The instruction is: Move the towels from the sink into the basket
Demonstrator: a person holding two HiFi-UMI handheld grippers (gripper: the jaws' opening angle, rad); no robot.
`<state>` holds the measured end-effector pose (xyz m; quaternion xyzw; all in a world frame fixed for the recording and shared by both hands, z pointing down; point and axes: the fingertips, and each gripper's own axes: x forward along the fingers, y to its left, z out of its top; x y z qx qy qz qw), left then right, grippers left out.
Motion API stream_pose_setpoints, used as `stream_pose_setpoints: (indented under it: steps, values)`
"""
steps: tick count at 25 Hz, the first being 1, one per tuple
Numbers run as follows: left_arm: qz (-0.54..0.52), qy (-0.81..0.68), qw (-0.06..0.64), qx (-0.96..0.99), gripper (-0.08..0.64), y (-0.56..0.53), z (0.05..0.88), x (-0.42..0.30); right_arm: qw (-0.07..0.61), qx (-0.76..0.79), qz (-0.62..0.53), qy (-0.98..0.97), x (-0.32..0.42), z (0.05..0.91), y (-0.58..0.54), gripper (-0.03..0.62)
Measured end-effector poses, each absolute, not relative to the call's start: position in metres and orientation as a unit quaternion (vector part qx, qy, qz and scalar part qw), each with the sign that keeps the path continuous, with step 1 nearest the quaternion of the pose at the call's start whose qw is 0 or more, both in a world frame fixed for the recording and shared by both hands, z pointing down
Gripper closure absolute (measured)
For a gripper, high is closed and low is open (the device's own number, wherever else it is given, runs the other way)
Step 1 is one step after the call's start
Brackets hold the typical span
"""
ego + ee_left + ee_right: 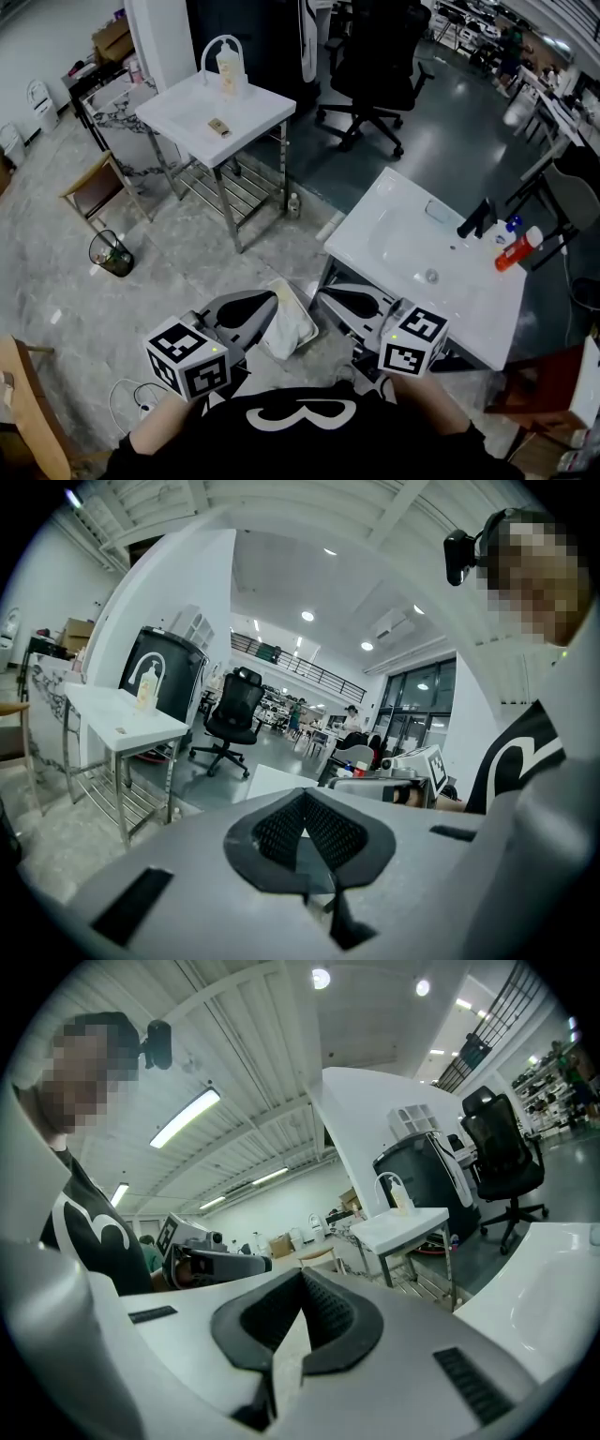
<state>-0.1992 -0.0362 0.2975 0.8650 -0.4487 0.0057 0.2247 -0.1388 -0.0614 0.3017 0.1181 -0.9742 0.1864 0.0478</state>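
A cream towel (289, 323) lies in a white basket (306, 311) on the floor, right in front of me. Both grippers are held close to my body, one on each side of the basket. My left gripper (273, 297) (302, 798) points toward it from the left, its pads together with nothing between them. From the right my right gripper (322, 293) (302, 1275) does the same, shut and empty. The white sink (412, 246) stands to the right; its basin shows a drain (430, 276) and a small pale item (439, 211) at the far rim.
On the sink's right side are a black faucet (476, 220) and an orange bottle (517, 249). A second white sink stand (192, 111) with a soap bottle (229, 71) is at the back left. A black office chair (380, 61) and a wire bin (112, 253) stand around.
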Motion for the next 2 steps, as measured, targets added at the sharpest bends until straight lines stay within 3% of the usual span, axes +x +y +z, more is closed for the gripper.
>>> stream_pose_setpoints:
  steps: [2]
  values:
    - [0.007,-0.446,0.223,0.867,0.554,-0.0332,0.2971,-0.1983,0.046,0.120,0.184,-0.974,-0.1386,0.3005,-0.0577,0.589]
